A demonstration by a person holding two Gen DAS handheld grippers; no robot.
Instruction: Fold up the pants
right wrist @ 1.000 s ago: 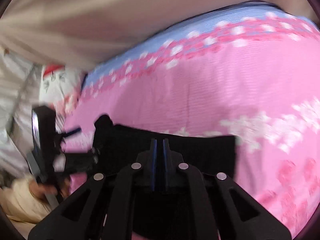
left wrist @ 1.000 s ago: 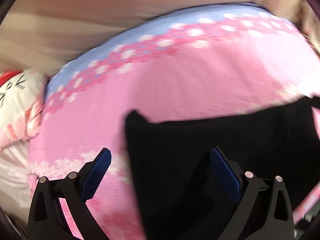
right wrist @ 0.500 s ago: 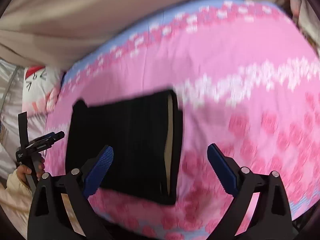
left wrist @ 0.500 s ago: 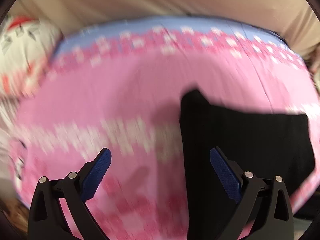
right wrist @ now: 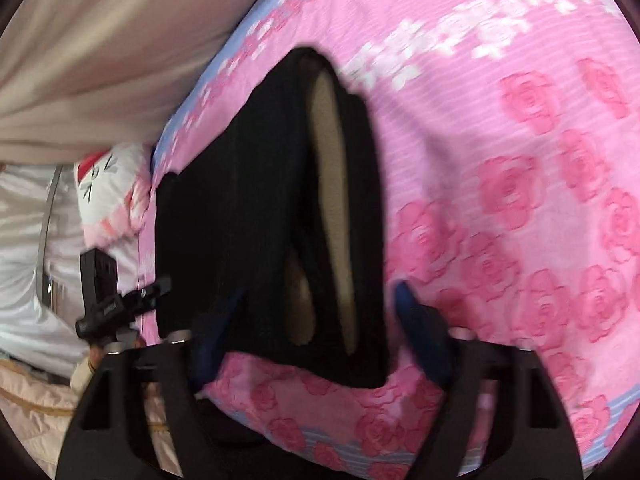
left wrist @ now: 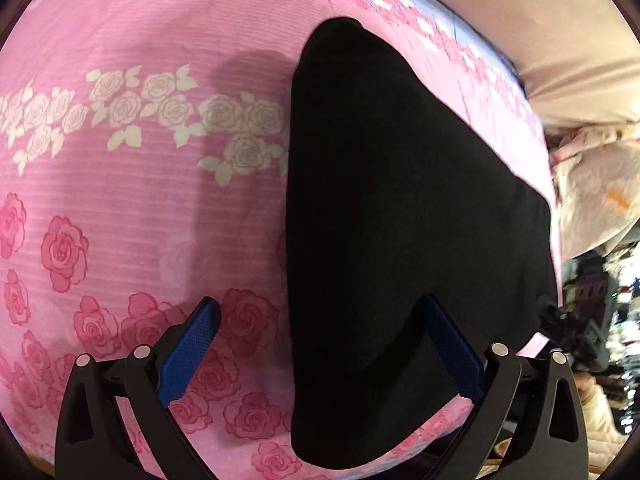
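The black pants (left wrist: 392, 208) lie folded into a compact rectangle on the pink rose-patterned bedspread (left wrist: 120, 184). In the right wrist view the pants (right wrist: 256, 216) show their open waistband with a beige lining (right wrist: 332, 208). My left gripper (left wrist: 320, 344) is open and empty, held above the pants' near edge, its right finger over the black cloth. My right gripper (right wrist: 316, 320) is open and empty, its blue pads either side of the pants' near end. The left gripper also shows at the left of the right wrist view (right wrist: 108, 300).
A beige curtain (right wrist: 100, 40) hangs behind the bed. A white cat-print pillow (right wrist: 104, 176) lies at the bed's far-left corner. Bedding with a floral print (left wrist: 592, 184) sits at the right of the left wrist view. The bed's near edge runs just under both grippers.
My right gripper opened and let go of the pants, which now lie folded on the bed. Both grippers have pulled back and swung, so the pants sit further off in view.
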